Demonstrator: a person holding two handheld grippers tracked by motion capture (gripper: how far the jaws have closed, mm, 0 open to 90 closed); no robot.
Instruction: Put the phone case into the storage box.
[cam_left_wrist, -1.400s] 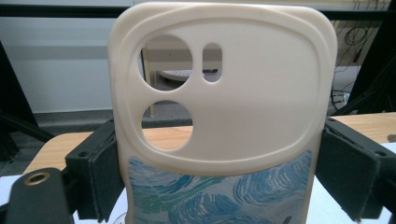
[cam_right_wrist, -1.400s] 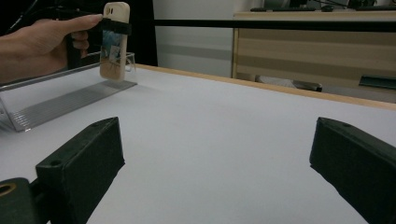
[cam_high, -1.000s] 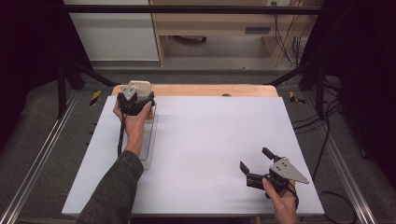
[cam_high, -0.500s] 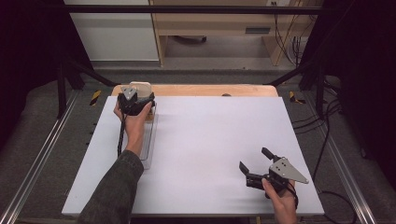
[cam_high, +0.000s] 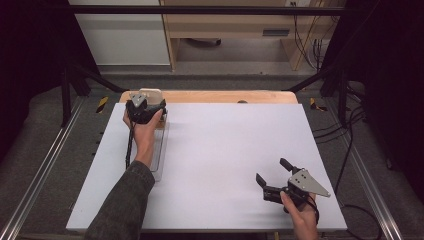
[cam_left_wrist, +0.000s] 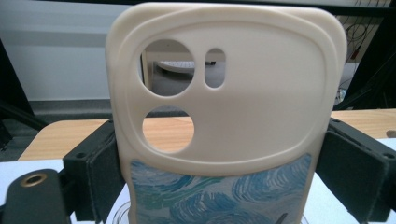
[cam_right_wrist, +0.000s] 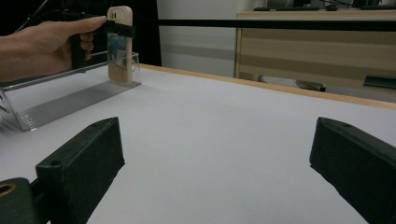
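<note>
A cream phone case (cam_left_wrist: 261, 107) with round camera holes and a blue swirl print stands upright between the jaws of my left gripper (cam_left_wrist: 224, 172), which is shut on its sides. From above, the case (cam_high: 150, 93) and left gripper (cam_high: 148, 101) sit at the table's far left, over the far end of a clear plastic rack (cam_high: 159, 150). In the right gripper view the case (cam_right_wrist: 119, 42) rests with its lower edge on that rack (cam_right_wrist: 70, 100). My right gripper (cam_high: 271, 170) stands open near the front right, nothing between its jaws (cam_right_wrist: 215, 154).
The white tabletop (cam_high: 225, 145) has a wooden strip (cam_high: 225, 96) along its far edge. Metal rails (cam_high: 45, 170) run along both sides. A wooden desk (cam_right_wrist: 317, 42) and cables stand behind the table.
</note>
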